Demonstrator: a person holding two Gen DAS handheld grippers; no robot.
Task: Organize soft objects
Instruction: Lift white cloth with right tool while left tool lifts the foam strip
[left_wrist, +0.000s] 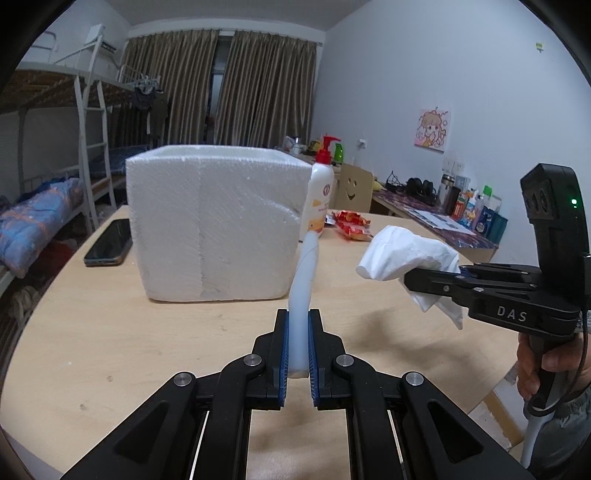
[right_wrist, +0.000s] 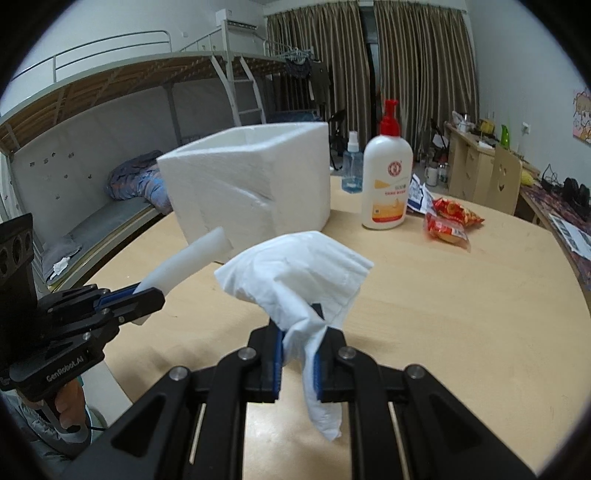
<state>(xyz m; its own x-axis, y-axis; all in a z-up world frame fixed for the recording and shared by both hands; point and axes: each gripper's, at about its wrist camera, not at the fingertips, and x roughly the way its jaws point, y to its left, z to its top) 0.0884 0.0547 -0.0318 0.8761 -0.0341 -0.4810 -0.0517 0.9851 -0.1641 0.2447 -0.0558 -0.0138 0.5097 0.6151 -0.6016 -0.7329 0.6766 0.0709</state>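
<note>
On the round wooden table (left_wrist: 110, 332) there is one phone (left_wrist: 109, 242), one white foam box (left_wrist: 218, 221), one small spray bottle (right_wrist: 352, 166), one lotion bottle (right_wrist: 387, 177) with a red pump, and two red snack packets (right_wrist: 448, 221).

The phone lies at the left, just beside the box. The box is open on top; what is inside it cannot be seen. The two bottles stand upright to the right of the box, and the packets lie further to the right.

The left gripper (left_wrist: 298, 343) is closed narrow on one white foam strip (left_wrist: 302, 295), which points up toward the box. The right gripper (right_wrist: 298, 354) is pinched on one crumpled white tissue (right_wrist: 295, 273). Both soft things are held in the air above the table, in front of the box.
</note>
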